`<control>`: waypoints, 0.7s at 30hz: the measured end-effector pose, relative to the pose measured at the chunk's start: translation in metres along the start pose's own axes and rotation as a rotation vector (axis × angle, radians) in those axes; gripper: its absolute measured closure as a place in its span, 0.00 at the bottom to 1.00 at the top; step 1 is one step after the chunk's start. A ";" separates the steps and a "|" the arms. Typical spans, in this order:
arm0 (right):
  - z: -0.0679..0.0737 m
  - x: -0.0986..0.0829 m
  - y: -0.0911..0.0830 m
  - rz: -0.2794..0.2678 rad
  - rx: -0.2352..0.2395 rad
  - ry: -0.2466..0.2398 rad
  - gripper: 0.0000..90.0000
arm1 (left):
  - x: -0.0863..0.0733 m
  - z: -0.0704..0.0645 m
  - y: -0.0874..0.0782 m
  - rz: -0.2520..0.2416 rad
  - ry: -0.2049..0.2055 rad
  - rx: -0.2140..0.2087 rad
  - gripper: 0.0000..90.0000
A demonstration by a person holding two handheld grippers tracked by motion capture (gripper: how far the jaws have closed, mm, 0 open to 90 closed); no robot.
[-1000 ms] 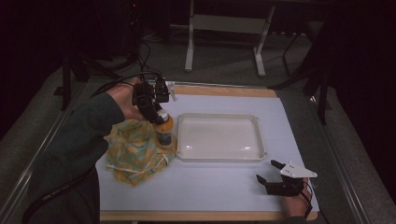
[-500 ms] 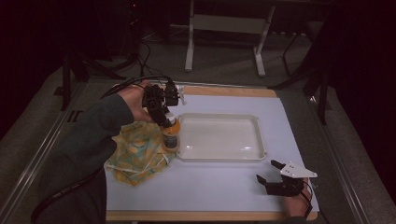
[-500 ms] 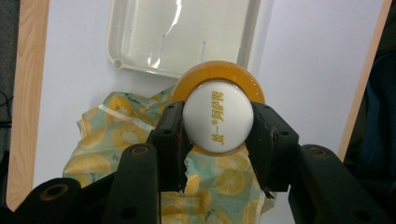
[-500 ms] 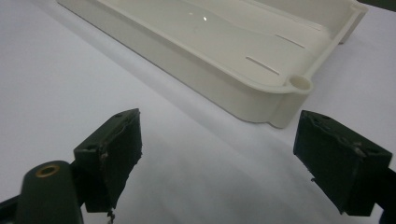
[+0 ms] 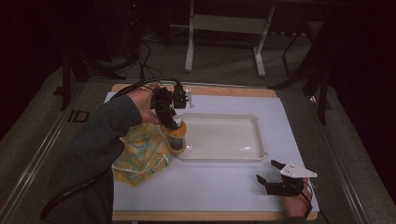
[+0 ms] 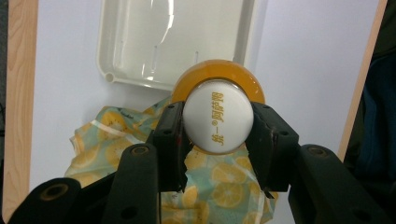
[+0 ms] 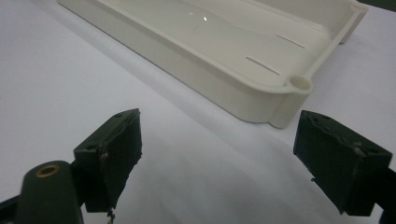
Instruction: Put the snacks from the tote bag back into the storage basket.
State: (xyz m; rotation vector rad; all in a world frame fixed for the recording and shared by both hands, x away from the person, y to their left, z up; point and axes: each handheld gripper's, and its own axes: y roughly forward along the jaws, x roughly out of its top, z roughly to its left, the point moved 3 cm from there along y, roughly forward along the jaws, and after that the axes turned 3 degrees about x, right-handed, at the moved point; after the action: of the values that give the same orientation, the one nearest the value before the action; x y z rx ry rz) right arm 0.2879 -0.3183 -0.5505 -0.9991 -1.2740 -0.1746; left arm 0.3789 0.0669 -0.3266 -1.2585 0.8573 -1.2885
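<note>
1. Up near the table's (image 5: 280, 112) left-middle, the left gripper (image 5: 169, 116) is clamped on the white cap (image 6: 217, 116) of an orange bottle (image 5: 177, 136).
2. Its lower body is hard to make out; whether it touches the surface cannot be told.
3. It sits at the white tray's (image 5: 256, 122) left edge, above a lemon-print cloth (image 5: 140, 154).
4. At the near right corner, the right gripper (image 5: 272, 171) rests with jaws apart, holding nothing; the hand is cut off.

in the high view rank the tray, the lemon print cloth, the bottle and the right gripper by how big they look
1. White tray, clearly largest.
2. Lemon-print cloth, partly hidden by the sleeve.
3. Right gripper, though it sits nearer the camera.
4. Bottle, smallest, held by the left gripper and seen from above.
</note>
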 end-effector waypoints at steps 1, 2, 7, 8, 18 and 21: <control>0.000 0.000 0.000 -0.002 -0.001 0.001 0.17 | 0.002 -0.001 0.001 -0.002 0.000 -0.001 0.66; 0.000 0.000 0.000 -0.002 -0.001 0.001 0.17 | 0.002 -0.001 0.001 -0.002 0.000 -0.001 0.66; 0.000 0.000 0.000 -0.001 0.000 0.001 0.17 | 0.006 -0.002 0.005 -0.011 0.008 -0.009 0.66; 0.000 0.000 0.000 -0.001 0.000 0.001 0.17 | 0.006 -0.003 0.005 -0.011 0.009 -0.010 0.66; 0.000 0.000 0.000 -0.002 0.000 0.004 0.17 | 0.017 -0.004 0.010 -0.018 0.027 -0.012 0.66; 0.000 0.000 0.000 -0.003 0.001 0.004 0.17 | 0.019 -0.004 0.011 -0.020 0.031 -0.012 0.66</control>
State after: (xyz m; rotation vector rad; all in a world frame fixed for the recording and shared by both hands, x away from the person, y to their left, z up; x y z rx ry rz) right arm 0.2879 -0.3184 -0.5504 -0.9961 -1.2716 -0.1782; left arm 0.3799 0.0456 -0.3346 -1.2628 0.8773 -1.3237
